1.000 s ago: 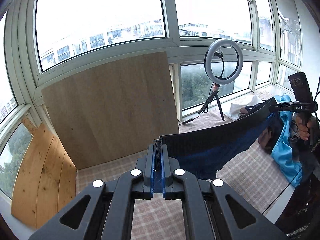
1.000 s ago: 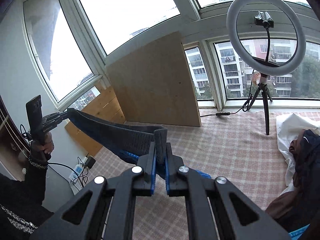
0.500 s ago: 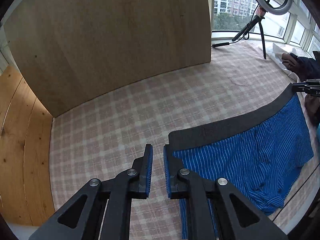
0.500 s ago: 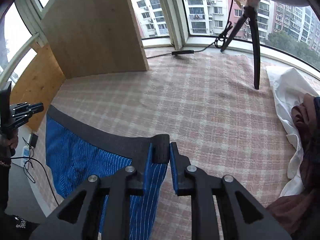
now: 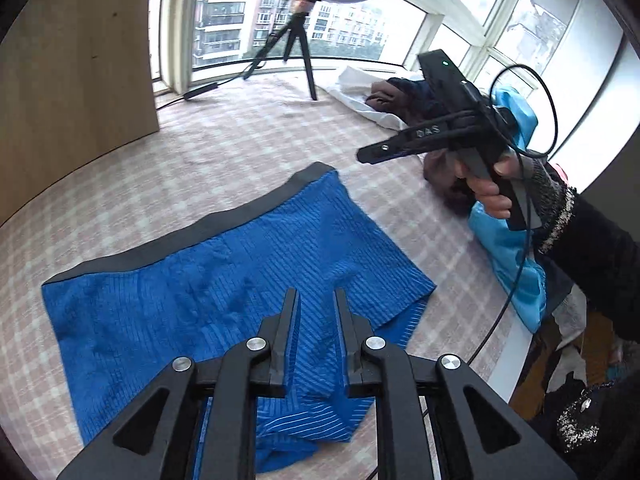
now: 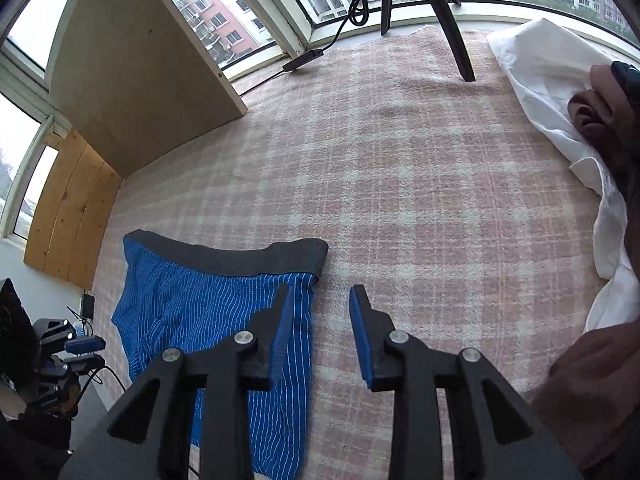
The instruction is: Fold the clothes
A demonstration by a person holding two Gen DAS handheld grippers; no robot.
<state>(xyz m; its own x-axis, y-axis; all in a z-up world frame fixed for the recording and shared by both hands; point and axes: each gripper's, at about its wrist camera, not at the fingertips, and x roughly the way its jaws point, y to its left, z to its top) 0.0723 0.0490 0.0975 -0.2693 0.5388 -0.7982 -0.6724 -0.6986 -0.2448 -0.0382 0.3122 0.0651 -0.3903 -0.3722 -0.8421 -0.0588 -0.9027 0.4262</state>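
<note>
The blue striped shorts [image 5: 224, 300] lie spread flat on the pink checked table [image 5: 248, 152], close to its near edge. My left tongs [image 5: 316, 300] hang just above the lower middle of the cloth, their jaws a narrow gap apart and gripping nothing. My right tongs [image 6: 318, 296] hang spread wide, also empty, over the right side edge of the shorts [image 6: 208, 312]: the left finger over the stripes, the right finger over bare table [image 6: 420, 168]. From the left wrist view I see the right tongs [image 5: 366, 156] raised off the table, just beyond the far right waistband corner.

The near hem of the shorts is hidden under my tongs' arms in both views, and it looks bunched there. The heap of clothes [image 5: 404, 96] at the far right is partly cut off.

The dark grey waistband [image 5: 192, 236] faces away from me; its long line runs left to right, slanting farther away toward the right. The legs point back toward me.
</note>
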